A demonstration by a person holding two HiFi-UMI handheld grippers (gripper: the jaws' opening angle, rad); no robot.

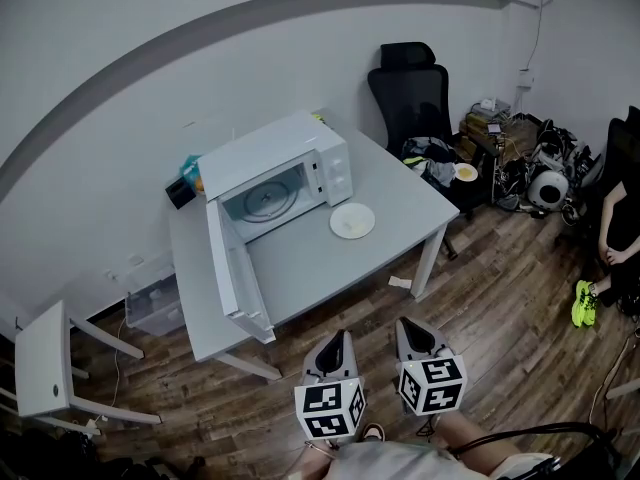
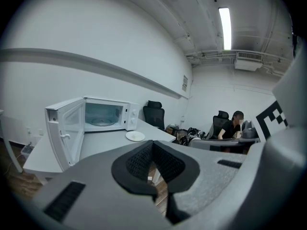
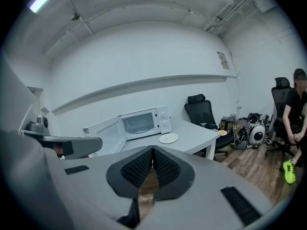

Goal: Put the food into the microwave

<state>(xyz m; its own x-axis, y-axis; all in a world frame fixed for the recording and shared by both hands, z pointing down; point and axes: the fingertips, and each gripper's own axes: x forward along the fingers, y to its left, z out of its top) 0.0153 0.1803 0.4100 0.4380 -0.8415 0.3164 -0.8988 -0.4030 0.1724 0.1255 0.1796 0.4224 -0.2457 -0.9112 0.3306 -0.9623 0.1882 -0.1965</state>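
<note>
A white microwave (image 1: 285, 163) stands at the back of the grey table (image 1: 400, 193), its door (image 1: 230, 273) swung wide open toward the table's front left and its glass turntable bare. A white plate with food (image 1: 352, 220) lies on the table just right of the open cavity. Both grippers hang below the table's front edge, above the wooden floor, apart from everything. My left gripper (image 1: 341, 338) is shut with nothing in it, as is my right gripper (image 1: 405, 326). The left gripper view shows the microwave (image 2: 103, 115) and plate (image 2: 135, 136) beyond the gripper (image 2: 152, 145). The right gripper view shows the microwave (image 3: 144, 122) and plate (image 3: 168, 138) beyond that gripper (image 3: 152, 151).
A black office chair (image 1: 415, 93) stands at the table's far right corner beside a pile of clutter (image 1: 520, 153). A person (image 1: 620, 228) sits at the right edge. A white chair (image 1: 45, 358) is at the left, and a plastic box (image 1: 155, 303) sits under the table.
</note>
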